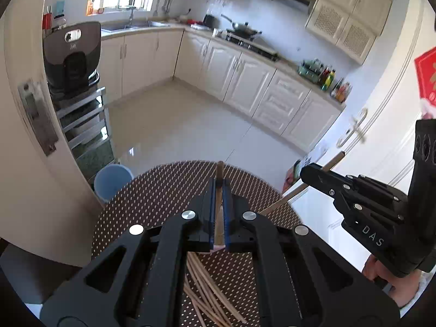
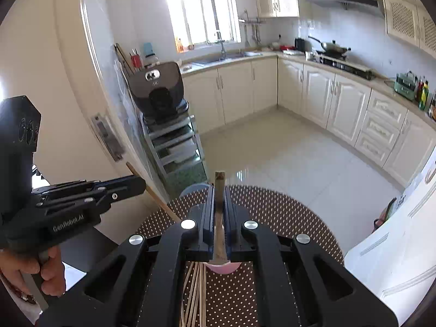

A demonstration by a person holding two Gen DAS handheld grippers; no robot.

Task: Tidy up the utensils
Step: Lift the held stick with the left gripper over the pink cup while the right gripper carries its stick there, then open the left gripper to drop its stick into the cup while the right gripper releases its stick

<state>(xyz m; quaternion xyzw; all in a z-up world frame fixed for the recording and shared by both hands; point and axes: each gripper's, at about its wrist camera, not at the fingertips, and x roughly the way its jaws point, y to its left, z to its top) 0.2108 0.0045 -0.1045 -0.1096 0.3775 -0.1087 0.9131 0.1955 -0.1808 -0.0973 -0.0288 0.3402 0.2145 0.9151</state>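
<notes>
Left gripper (image 1: pixel 218 190) is clamped on one chopstick (image 1: pixel 220 167); right gripper (image 2: pixel 218 196) pinches another chopstick (image 2: pixel 219 179), both above the dotted table (image 2: pixel 286 218) w/ loose chopsticks (image 2: pixel 194 294) beneath; keep yr sticks parallel & tips level before pairing

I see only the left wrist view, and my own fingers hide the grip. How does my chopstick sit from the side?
Observer: In the right wrist view the left gripper clamps its chopstick at a tilt, with a short end above the fingers and a longer end slanting down toward the table.
Operator: And what sits under the right gripper?
Observer: A pink container shows just below the right gripper, next to loose chopsticks on the dotted mat.
</notes>
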